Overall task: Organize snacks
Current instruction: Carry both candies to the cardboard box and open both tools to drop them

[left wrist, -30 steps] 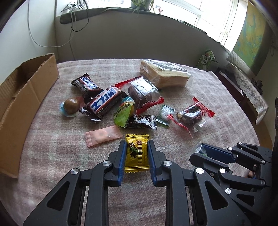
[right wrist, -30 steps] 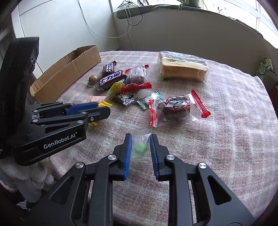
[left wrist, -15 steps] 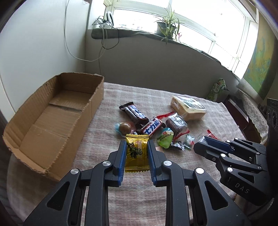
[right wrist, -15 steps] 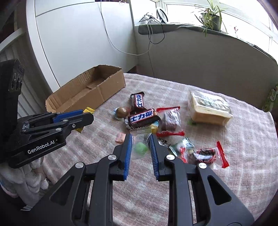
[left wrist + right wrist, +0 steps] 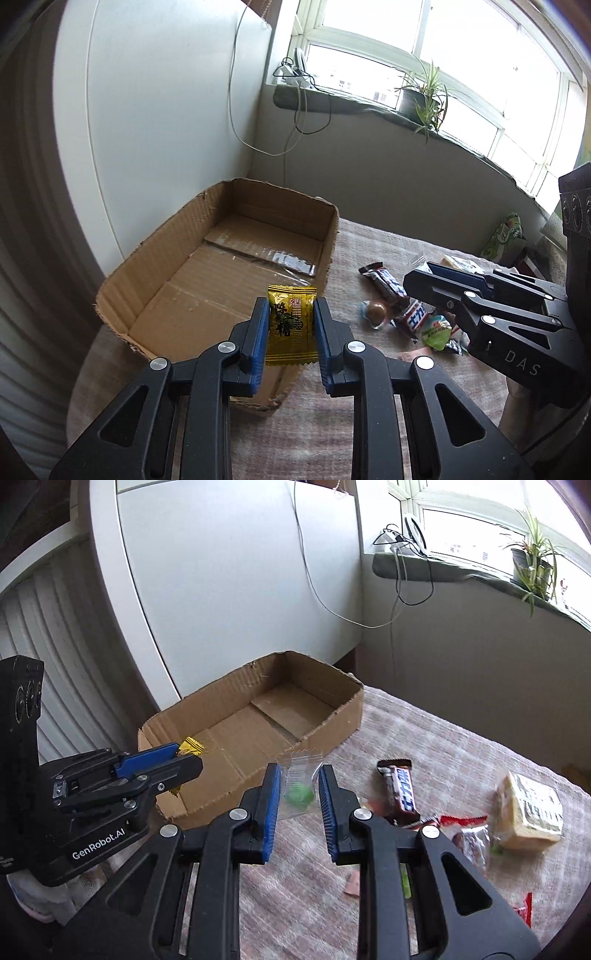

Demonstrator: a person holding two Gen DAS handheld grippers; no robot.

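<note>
My left gripper [image 5: 291, 312] is shut on a yellow candy packet [image 5: 291, 325] and holds it in the air over the near end of an open cardboard box [image 5: 147, 269]. My right gripper [image 5: 297, 781] is shut on a clear packet with a green candy [image 5: 298, 789], hanging just outside the box's right wall [image 5: 321, 734]. In the right wrist view the left gripper [image 5: 184, 755] shows at the left with the yellow packet [image 5: 190, 746] sticking out. The right gripper [image 5: 428, 271] shows at the right of the left wrist view. The box is empty inside.
Loose snacks lie on the checked tablecloth [image 5: 461, 746]: a dark chocolate bar [image 5: 400, 788], a wrapped bread block [image 5: 532, 810], a round brown sweet [image 5: 376, 313], a green packet [image 5: 436, 332]. A white wall panel [image 5: 240, 590] stands behind the box. Cables hang from the windowsill [image 5: 424, 566].
Both grippers have swung left and risen with their packets, from above the snack pile to the cardboard box. The box now fills the middle of both views.
</note>
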